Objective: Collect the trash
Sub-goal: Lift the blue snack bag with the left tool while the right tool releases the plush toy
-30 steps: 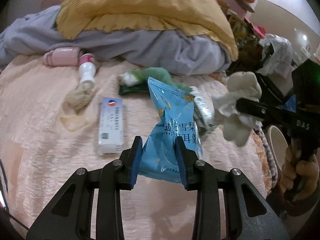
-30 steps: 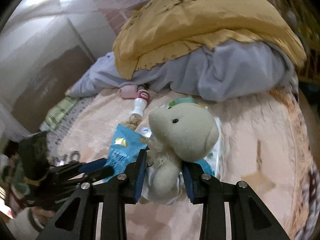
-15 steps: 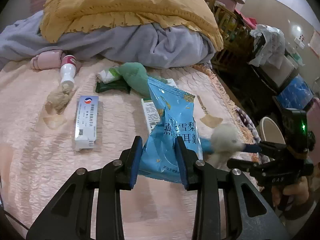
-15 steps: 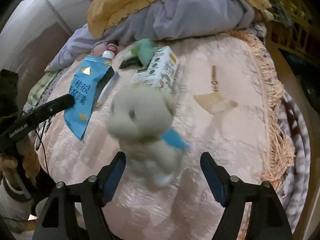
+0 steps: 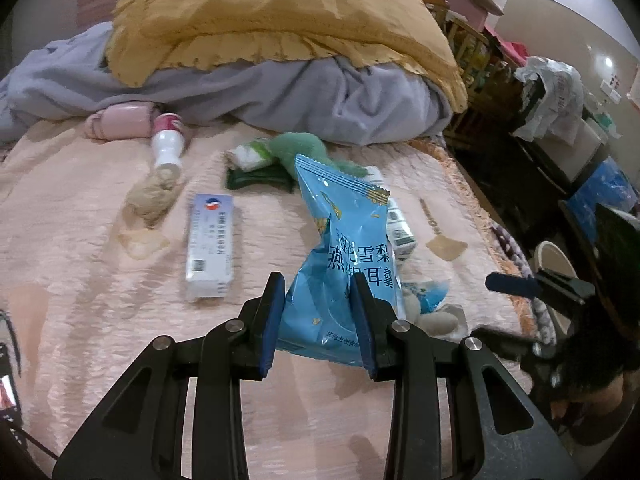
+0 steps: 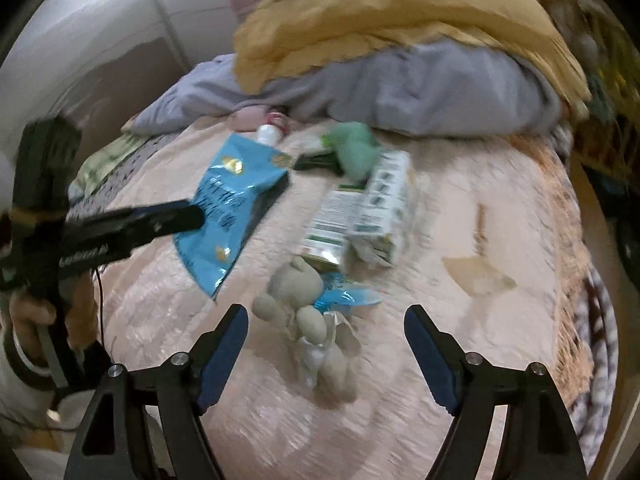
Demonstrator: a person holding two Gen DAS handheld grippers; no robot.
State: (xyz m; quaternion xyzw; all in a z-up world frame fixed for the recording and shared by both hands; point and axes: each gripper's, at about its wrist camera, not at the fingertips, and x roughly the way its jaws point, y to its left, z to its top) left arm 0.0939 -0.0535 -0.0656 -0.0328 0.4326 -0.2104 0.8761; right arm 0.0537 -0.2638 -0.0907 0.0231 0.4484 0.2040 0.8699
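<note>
Now your left gripper is pinching the blue snack bag near its bottom edge. It sits in the middle of the left wrist view. Its long side runs up the picture, with the zigzag top pointing toward the grey blanket. To its left on the pink bedspread lies a white box, long side also running up.

On the right, your right gripper is spread wide with nothing in it. A small grey plush toy lies between its fingers, head toward the green and white carton.
</note>
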